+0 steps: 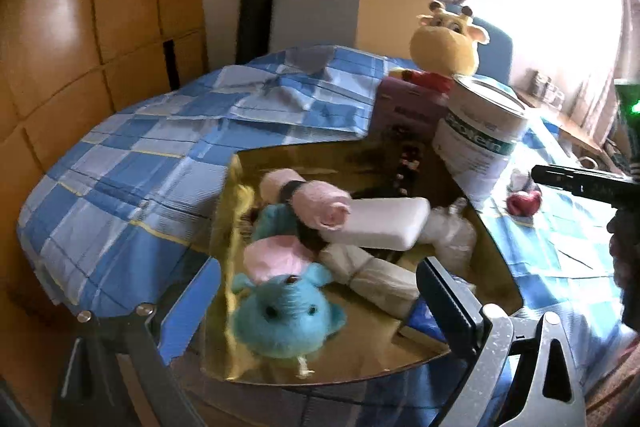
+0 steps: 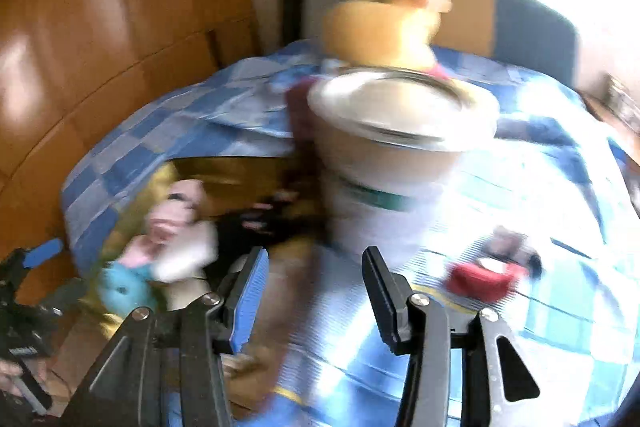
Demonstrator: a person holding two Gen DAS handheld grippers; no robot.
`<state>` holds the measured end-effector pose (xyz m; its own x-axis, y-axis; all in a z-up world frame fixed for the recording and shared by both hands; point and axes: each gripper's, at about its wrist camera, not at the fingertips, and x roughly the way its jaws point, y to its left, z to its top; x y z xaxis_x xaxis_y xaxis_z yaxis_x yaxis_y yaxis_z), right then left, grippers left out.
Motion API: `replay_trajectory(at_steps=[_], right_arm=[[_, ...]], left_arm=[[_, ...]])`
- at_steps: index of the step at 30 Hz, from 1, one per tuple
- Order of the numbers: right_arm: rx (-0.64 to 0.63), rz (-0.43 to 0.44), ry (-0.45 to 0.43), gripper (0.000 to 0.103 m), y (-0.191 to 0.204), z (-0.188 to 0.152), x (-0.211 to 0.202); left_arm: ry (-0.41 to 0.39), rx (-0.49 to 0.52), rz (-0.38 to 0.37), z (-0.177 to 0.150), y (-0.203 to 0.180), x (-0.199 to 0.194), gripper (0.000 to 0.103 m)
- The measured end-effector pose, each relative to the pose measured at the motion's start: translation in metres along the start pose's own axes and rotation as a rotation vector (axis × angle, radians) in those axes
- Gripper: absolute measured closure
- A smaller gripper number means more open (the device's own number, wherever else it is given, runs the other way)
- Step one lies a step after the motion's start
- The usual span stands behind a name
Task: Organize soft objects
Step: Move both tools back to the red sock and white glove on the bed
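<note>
A gold-lined box [image 1: 496, 247] on the blue checked bedspread holds a blue plush toy [image 1: 284, 319], a pink rolled towel [image 1: 308, 199], a white sponge block [image 1: 380, 223] and white cloth bundles [image 1: 376, 275]. My left gripper [image 1: 316, 307] is open wide, its fingers on either side of the blue plush at the box's near edge. A yellow giraffe plush [image 1: 448, 47] sits at the back. A red soft object [image 2: 480, 279] lies on the bedspread right of my right gripper [image 2: 316, 291], which is open and empty; that view is blurred.
A large white tin [image 1: 480, 139] stands right of the box, with a purple box [image 1: 408, 107] behind it. A wooden wardrobe [image 1: 80, 27] is on the left, a headboard and curtains behind. The tin [image 2: 400, 155] stands just ahead of my right gripper.
</note>
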<state>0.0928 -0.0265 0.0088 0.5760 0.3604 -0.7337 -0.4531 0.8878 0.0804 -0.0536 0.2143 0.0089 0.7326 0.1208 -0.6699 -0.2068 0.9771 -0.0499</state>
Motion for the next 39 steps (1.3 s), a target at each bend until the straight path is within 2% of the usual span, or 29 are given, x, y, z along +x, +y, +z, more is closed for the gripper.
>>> replay_trajectory(at_steps=[6, 9, 11, 13, 15, 17, 21, 23, 27, 31, 34, 39], right_arm=[[0.227, -0.233, 0.03, 0.054, -0.115, -0.028, -0.003], [0.378, -0.315, 0.055, 0.054, -0.168, -0.054, 0.0], [0.491, -0.341, 0.062, 0.054, -0.195, -0.074, 0.0], [0.595, -0.361, 0.112, 0.054, -0.213, -0.083, 0.002], [0.66, -0.361, 0.089, 0.054, -0.225, -0.086, -0.003], [0.706, -0.338, 0.078, 0.054, -0.231, -0.087, -0.007], [0.738, -0.307, 0.061, 0.054, -0.233, -0.09, -0.013], [0.754, -0.302, 0.063, 0.054, -0.234, -0.091, -0.013], [0.796, -0.26, 0.064, 0.054, -0.236, -0.094, -0.014], [0.805, -0.236, 0.05, 0.054, -0.236, -0.093, -0.018], [0.816, -0.213, 0.045, 0.054, -0.237, -0.093, -0.019], [0.83, -0.171, 0.054, 0.054, -0.236, -0.093, -0.016]], left_arm=[[-0.014, 0.095, -0.09, 0.01, -0.037, 0.0, 0.004], [-0.021, 0.156, -0.137, 0.017, -0.062, -0.001, 0.004], [-0.021, 0.214, -0.171, 0.021, -0.086, 0.0, 0.004], [-0.015, 0.263, -0.205, 0.023, -0.109, 0.001, 0.004], [0.0, 0.311, -0.236, 0.025, -0.135, 0.007, 0.004], [0.024, 0.35, -0.262, 0.027, -0.159, 0.015, 0.01], [0.083, 0.397, -0.318, 0.03, -0.201, 0.036, 0.018], [0.105, 0.438, -0.337, 0.03, -0.222, 0.047, 0.03], [0.151, 0.476, -0.374, 0.031, -0.255, 0.071, 0.042], [0.184, 0.489, -0.367, 0.037, -0.285, 0.102, 0.043], [0.189, 0.488, -0.352, 0.042, -0.306, 0.124, 0.035], [0.191, 0.516, -0.311, 0.048, -0.333, 0.162, 0.029]])
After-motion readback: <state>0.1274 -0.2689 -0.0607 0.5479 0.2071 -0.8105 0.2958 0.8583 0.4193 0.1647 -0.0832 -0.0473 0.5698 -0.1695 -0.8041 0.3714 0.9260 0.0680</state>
